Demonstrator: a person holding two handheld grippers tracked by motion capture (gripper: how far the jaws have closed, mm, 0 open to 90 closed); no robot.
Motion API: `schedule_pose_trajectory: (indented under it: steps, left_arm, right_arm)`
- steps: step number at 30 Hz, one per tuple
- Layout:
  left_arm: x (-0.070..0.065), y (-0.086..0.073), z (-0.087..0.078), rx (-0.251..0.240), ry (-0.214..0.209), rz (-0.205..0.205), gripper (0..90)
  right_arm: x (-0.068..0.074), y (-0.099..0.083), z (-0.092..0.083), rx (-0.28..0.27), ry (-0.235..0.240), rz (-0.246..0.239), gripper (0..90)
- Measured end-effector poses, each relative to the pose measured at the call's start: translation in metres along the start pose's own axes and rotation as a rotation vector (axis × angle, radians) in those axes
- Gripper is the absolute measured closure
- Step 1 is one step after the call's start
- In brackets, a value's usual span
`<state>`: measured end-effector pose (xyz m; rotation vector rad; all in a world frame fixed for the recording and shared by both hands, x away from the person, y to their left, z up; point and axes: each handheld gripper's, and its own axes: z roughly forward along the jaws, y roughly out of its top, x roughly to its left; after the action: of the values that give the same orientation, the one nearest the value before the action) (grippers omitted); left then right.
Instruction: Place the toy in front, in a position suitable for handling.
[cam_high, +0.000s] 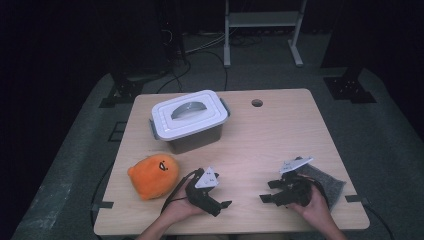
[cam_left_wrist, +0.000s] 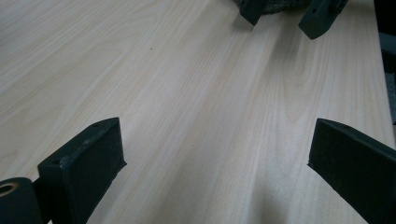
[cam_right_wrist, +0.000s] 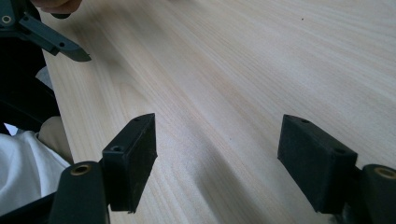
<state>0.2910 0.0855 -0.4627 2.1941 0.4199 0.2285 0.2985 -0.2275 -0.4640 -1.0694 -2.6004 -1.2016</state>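
On the wooden table (cam_high: 280, 135), my left gripper (cam_high: 222, 192) rests near the front edge and points right. It is open, with bare wood between its jaws (cam_left_wrist: 217, 154). My right gripper (cam_high: 267, 191) faces it from the right and is also open over bare wood (cam_right_wrist: 219, 149). A gap of table separates the two. The right gripper's jaw tips (cam_left_wrist: 322, 16) show at the top of the left gripper view. One jaw of the left gripper (cam_right_wrist: 56, 42) shows at the top left of the right gripper view.
An orange plush toy (cam_high: 152, 175) lies left of my left hand. Behind it stands a grey box with a white lid (cam_high: 190, 117). A grey cloth (cam_high: 330, 184) lies under my right hand at the right edge. A small hole (cam_high: 257, 103) marks the table's far side.
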Motion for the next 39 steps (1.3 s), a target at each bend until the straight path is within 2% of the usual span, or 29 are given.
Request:
schedule_pose_trajectory:
  steps: [2,3,5,7,12,14,19,21,23,24,25,26,29,30,31,32,34,35,37,39]
  left_arm:
    - [0.001,0.001,-0.002,-0.005,-0.017,0.000,3.0]
    - [0.001,0.002,-0.006,-0.002,-0.008,0.024,4.8]
    - [0.001,0.003,-0.009,0.001,0.001,0.038,4.8]
    - [0.001,0.003,-0.011,0.001,0.009,0.037,4.8]
    - [0.002,0.005,-0.023,-0.038,0.038,0.030,3.2]
    - [0.004,0.006,-0.033,-0.043,0.064,0.038,3.2]
    - [0.008,0.008,-0.048,-0.077,0.083,0.030,3.2]
    - [0.010,0.010,-0.056,-0.078,0.095,0.042,3.2]
    - [0.013,0.011,-0.066,-0.094,0.090,0.040,3.2]
    - [0.016,0.012,-0.074,-0.104,0.098,0.043,3.2]
    - [0.016,0.012,-0.074,-0.104,0.098,0.043,3.2]
    - [0.021,0.012,-0.085,-0.100,0.112,0.045,3.2]
    - [0.025,0.012,-0.093,-0.092,0.128,0.051,3.3]
    - [0.030,0.010,-0.104,-0.086,0.147,0.053,3.2]
    - [0.030,0.010,-0.104,-0.086,0.147,0.053,3.3]
    - [0.034,0.007,-0.115,-0.090,0.180,0.057,3.2]
    - [0.037,0.006,-0.120,-0.090,0.194,0.057,3.2]
    - [0.043,0.002,-0.131,-0.098,0.220,0.046,3.2]
    - [0.045,0.001,-0.136,-0.106,0.229,0.036,3.2]
    - [0.051,-0.005,-0.151,-0.114,0.251,0.030,3.2]
  right_arm:
    - [0.000,0.000,0.000,0.000,0.002,0.001,26.9]
    - [-0.001,0.000,0.000,0.001,0.006,0.000,27.0]
    - [-0.001,-0.001,-0.001,0.000,0.008,-0.001,26.9]
    - [-0.001,-0.001,-0.001,-0.001,0.008,0.000,26.9]
    - [0.001,-0.001,-0.004,0.007,0.004,-0.008,26.9]
    - [0.003,0.000,-0.004,0.007,0.001,-0.016,26.9]
    - [0.007,0.002,-0.002,0.009,-0.003,-0.027,26.9]
    - [0.007,0.002,-0.002,0.009,-0.003,-0.029,26.9]
    - [0.007,0.002,-0.002,0.009,-0.002,-0.029,26.9]
    - [0.006,0.002,-0.003,0.008,-0.001,-0.024,26.9]
    - [0.005,0.001,-0.003,0.008,-0.001,-0.019,26.9]
    - [0.004,0.001,-0.003,0.002,0.003,-0.016,26.9]
    - [0.003,0.002,-0.004,-0.003,0.007,-0.010,26.9]
    - [0.003,0.002,-0.004,-0.002,0.006,-0.013,26.9]
    - [0.003,0.002,-0.004,-0.002,0.006,-0.013,26.9]
    - [0.004,0.001,-0.003,0.002,0.005,-0.014,26.9]
    - [0.005,0.001,-0.003,0.004,0.004,-0.016,26.9]
    - [0.005,0.002,-0.003,0.004,0.005,-0.018,26.9]
    - [0.005,0.002,-0.003,0.007,0.003,-0.020,26.9]
    - [0.005,0.002,-0.003,0.007,0.004,-0.021,26.9]
